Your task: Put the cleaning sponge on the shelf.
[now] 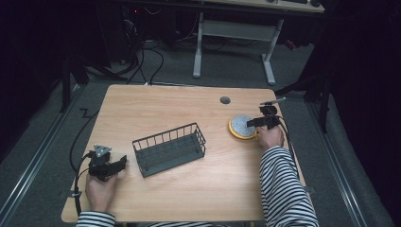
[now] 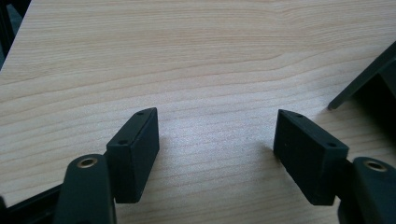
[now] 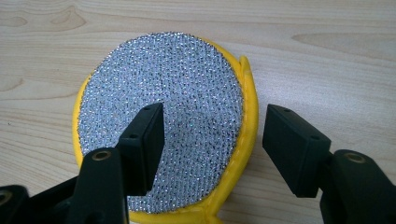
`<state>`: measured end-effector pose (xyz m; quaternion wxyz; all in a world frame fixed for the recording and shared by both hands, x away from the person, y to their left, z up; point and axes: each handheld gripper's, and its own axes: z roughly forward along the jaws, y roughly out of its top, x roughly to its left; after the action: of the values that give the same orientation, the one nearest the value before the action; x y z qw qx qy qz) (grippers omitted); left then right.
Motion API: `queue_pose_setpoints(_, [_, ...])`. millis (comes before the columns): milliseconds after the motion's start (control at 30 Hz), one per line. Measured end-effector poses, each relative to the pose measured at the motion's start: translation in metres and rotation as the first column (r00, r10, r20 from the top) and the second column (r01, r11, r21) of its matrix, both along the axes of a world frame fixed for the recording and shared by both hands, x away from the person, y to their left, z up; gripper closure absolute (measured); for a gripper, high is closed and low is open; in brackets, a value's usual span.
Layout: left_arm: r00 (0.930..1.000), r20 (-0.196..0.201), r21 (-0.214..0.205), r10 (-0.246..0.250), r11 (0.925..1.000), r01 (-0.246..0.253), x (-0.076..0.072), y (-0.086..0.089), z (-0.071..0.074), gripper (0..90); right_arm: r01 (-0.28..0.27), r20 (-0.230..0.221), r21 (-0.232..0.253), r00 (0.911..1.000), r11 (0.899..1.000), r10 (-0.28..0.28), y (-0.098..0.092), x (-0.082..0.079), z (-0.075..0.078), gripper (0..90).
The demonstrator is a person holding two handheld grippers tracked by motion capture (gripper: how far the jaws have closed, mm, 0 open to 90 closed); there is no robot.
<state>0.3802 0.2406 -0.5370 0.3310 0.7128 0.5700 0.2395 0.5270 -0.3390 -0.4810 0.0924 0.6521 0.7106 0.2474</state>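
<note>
High view: the right gripper (image 1: pixel 261 122) sits at the near right edge of the round scouring pad (image 1: pixel 241 126), silver mesh on top with a yellow rim, lying flat on the table (image 1: pixel 189 101). The wire basket (image 1: pixel 169 148) stands well to the left of those fingers and just right of the left gripper (image 1: pixel 113 166); it holds nothing, its floor showing through the bars.

Left gripper view: the 2 fingers (image 2: pixel 135 151) are spread wide with bare wood between them, nothing grasped. A dark corner of the basket shows beyond the right finger.

Right gripper view: the jaws stand released and wide. The left finger (image 3: pixel 144 144) hangs over the silver mesh, the right finger (image 3: pixel 292 144) is outside the yellow rim, over bare wood, so the rim lies between them.

Risks, as I judge them: the pad is thin and flat, so closing from here could pinch only the soft rim and let it fold or slip out. If the fingers come down too steeply, the left one may press the mesh into the table and skid the pad away. A weak edge grip might also drop it short of the basket.
</note>
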Motion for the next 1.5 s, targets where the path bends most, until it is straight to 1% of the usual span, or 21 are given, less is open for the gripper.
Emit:
queue_pose_setpoints(33, [1.0000,0.000,-0.001,0.000,1.0000,0.000,0.000,0.000,0.000,31.8,0.000,-0.002,0.009,1.0000,1.000,0.000,0.000,0.000,-0.001,39.6])
queue_pose_setpoints(200, [1.0000,0.002,-0.004,-0.001,1.0000,0.001,0.000,0.000,0.000,31.8,0.001,-0.037,0.014,0.9993,1.000,-0.001,-0.001,0.002,-0.005,39.8])
queue_pose_setpoints(233, [1.0000,0.001,-0.004,-0.002,1.0000,0.002,0.000,0.000,0.000,31.8,0.002,-0.034,0.020,0.9994,1.000,-0.001,-0.001,0.003,-0.006,39.7])
queue_pose_setpoints(400, [1.0000,0.003,0.001,0.000,1.0000,0.000,0.000,0.000,0.000,31.8,0.010,-0.061,0.030,0.9981,0.999,-0.008,-0.002,0.005,-0.009,40.1])
queue_pose_setpoints(567, [1.0000,0.004,0.006,-0.001,1.0000,0.001,0.000,-0.001,0.000,31.6,-0.011,-0.067,0.036,0.9977,0.999,0.013,-0.001,0.006,-0.012,45.5])
queue_pose_setpoints(667, [1.0000,0.001,0.008,-0.003,1.0000,0.003,0.000,-0.001,0.000,31.4,-0.022,-0.071,0.055,0.9971,0.998,0.026,-0.002,0.006,-0.013,52.1])
queue_pose_setpoints(733, [1.0000,0.000,0.008,-0.004,1.0000,0.004,0.000,-0.001,0.000,31.4,-0.036,-0.066,0.061,0.9970,0.998,0.040,-0.002,0.005,-0.013,57.2])
queue_pose_setpoints(833, [1.0000,0.002,0.009,-0.003,1.0000,0.003,0.000,-0.001,0.000,31.4,-0.060,-0.060,0.044,0.9962,0.997,0.063,0.000,0.005,-0.011,64.5])
queue_pose_setpoints(967, [1.0000,0.001,0.013,-0.003,0.9999,0.003,0.000,-0.002,0.000,31.4,-0.065,-0.052,0.043,0.9964,0.997,0.067,0.002,0.004,-0.010,74.3])
queue_pose_setpoints(1100, [1.0000,0.001,0.013,-0.003,0.9999,0.003,0.000,-0.002,0.000,31.4,-0.072,-0.044,0.029,0.9964,0.997,0.073,0.003,0.003,-0.009,78.0])
queue_pose_setpoints(1233, [1.0000,0.000,0.015,-0.003,0.9999,0.003,0.000,-0.002,0.000,31.3,-0.074,-0.028,0.020,0.9969,0.997,0.074,0.006,0.002,-0.007,79.5])
queue_pose_setpoints(1500, [1.0000,-0.001,0.016,-0.003,0.9999,0.003,0.000,-0.002,0.000,31.3,-0.076,-0.012,0.039,0.9970,0.996,0.077,0.006,0.000,-0.005,80.0])
